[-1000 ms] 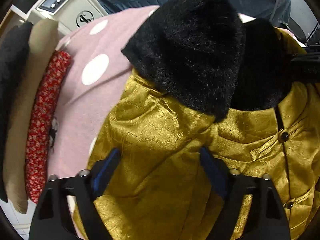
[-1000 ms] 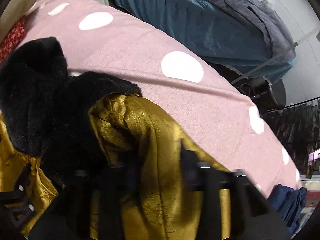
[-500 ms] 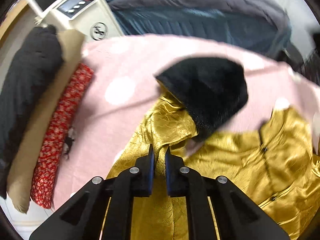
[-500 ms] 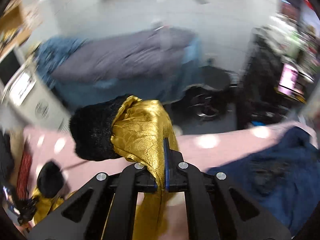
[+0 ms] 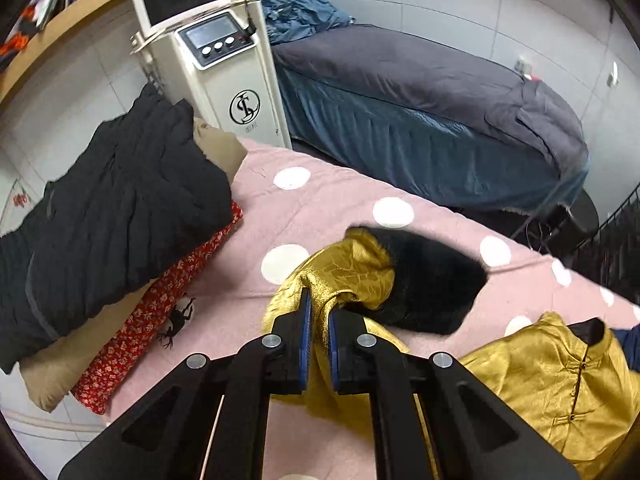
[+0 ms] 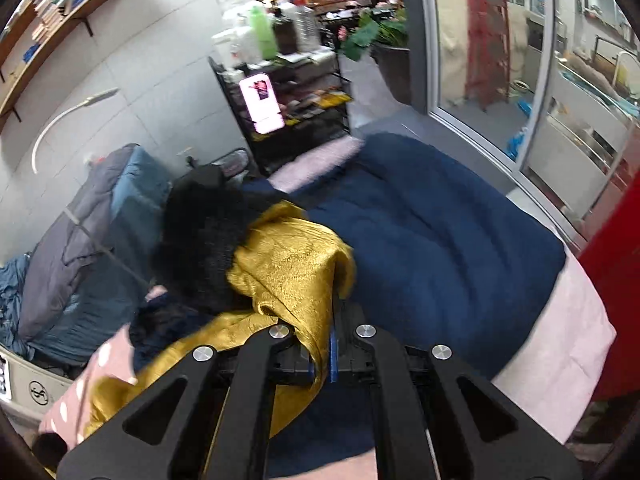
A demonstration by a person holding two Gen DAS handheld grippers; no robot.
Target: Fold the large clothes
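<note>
A gold satin jacket [image 5: 552, 376] with black fur cuffs lies across a pink polka-dot bed [image 5: 260, 216]. My left gripper [image 5: 319, 312] is shut on one gold sleeve just behind its black fur cuff [image 5: 428, 280] and holds it above the bed. My right gripper [image 6: 326, 320] is shut on the other gold sleeve [image 6: 288, 260] near its black fur cuff [image 6: 200, 236], lifted over a navy blanket [image 6: 432, 240]. The jacket's front with its knot buttons lies at the right in the left wrist view.
A black folded coat [image 5: 108, 216], a tan cushion and a red floral cloth [image 5: 152, 312] are stacked at the bed's left edge. A white machine [image 5: 224, 64] and a grey-blue treatment bed [image 5: 420, 96] stand behind. A black shelf rack [image 6: 288, 108] and a glass door [image 6: 520, 60] are on the right.
Both grippers closed on the sleeves and lifted them up and apart. The left one rose away from the jacket body; the right one swung right, over the navy blanket.
</note>
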